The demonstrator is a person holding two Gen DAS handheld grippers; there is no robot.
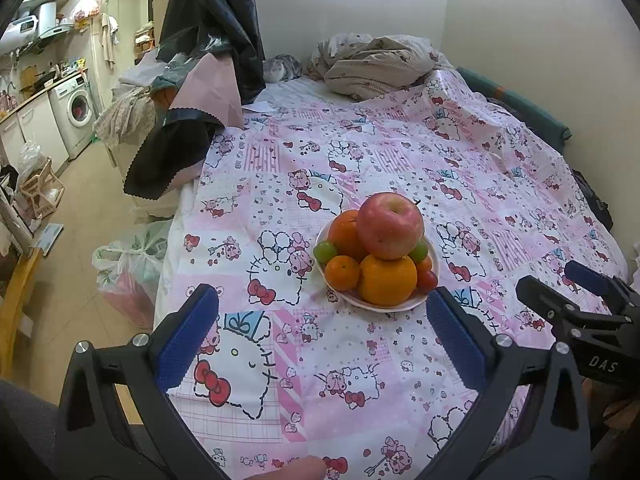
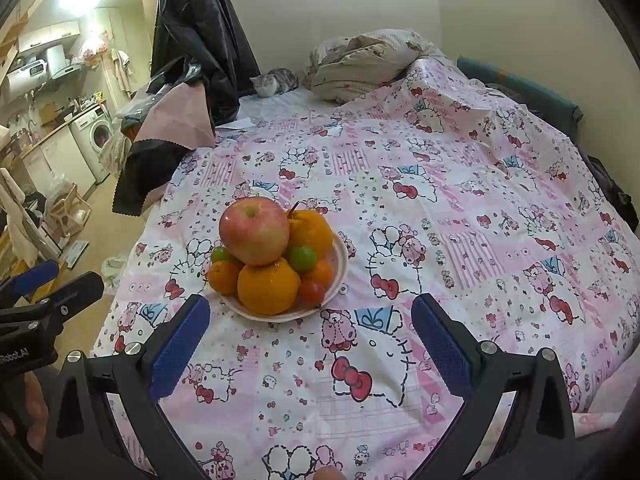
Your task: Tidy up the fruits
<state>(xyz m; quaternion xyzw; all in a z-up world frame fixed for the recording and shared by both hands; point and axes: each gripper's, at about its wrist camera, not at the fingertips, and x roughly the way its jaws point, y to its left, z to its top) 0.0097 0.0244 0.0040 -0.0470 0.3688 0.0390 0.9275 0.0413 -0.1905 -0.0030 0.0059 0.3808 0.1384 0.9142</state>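
Observation:
A white plate [image 1: 434, 258] [image 2: 340, 256] stands on a pink cartoon-print cloth and holds a pile of fruit. A red apple [image 1: 390, 224] [image 2: 254, 230] tops the pile, above large oranges [image 1: 386, 278] [image 2: 268, 288], a small mandarin [image 1: 342, 272] [image 2: 223, 276], green grapes [image 1: 325, 251] [image 2: 303, 257] and a small red tomato [image 1: 427, 279] [image 2: 312, 291]. My left gripper [image 1: 322, 312] is open, just short of the plate. My right gripper [image 2: 310, 320] is open too, its left pad close to the plate's near rim. Neither holds anything.
The printed cloth [image 1: 360, 168] covers a bed. Crumpled bedding [image 1: 376, 64] and a grey cat [image 2: 274, 82] lie at the far end by the wall. Dark clothes [image 1: 212, 12] hang at the back left. Plastic bags [image 1: 132, 264] sit on the floor at the left.

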